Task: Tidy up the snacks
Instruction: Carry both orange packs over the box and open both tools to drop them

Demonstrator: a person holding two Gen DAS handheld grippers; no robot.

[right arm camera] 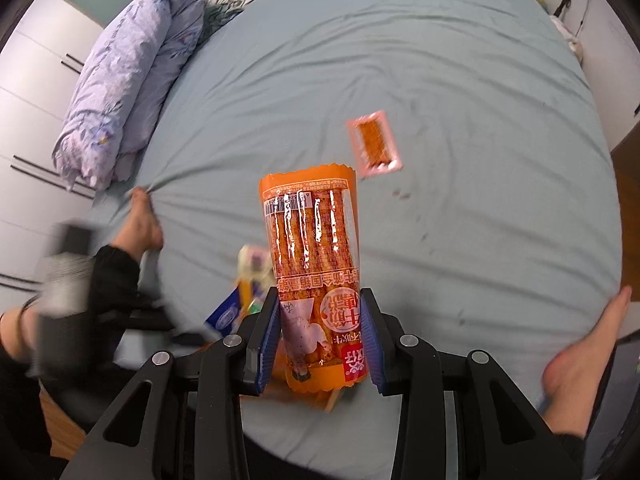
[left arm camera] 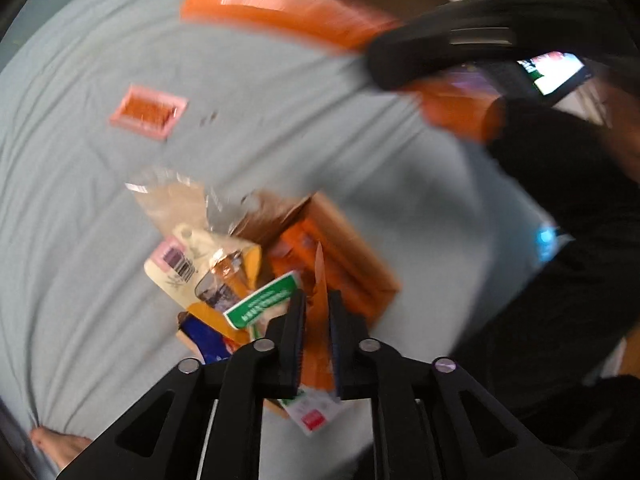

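Note:
My right gripper (right arm camera: 320, 296) is shut on the lower part of a tall orange pack of spicy sticks (right arm camera: 310, 224), held upright above the bed. The same pack shows as an orange blur (left arm camera: 280, 12) at the top of the left wrist view. My left gripper (left arm camera: 317, 298) has its jaws close together, with a thin orange packet (left arm camera: 319, 264) edge-on between the pads. Below it stands a cardboard box (left arm camera: 360, 248) holding several snack packs. A small pink sachet (right arm camera: 374, 144) (left arm camera: 148, 112) lies alone on the sheet beyond the box.
All of this sits on a bed with a light blue sheet (right arm camera: 440, 60). A folded lilac duvet (right arm camera: 120, 80) lies at its far left. The person's bare feet rest on the sheet at left (right arm camera: 144, 220) and right (right arm camera: 580, 352). Wardrobe doors (right arm camera: 24, 120) stand beyond the left edge.

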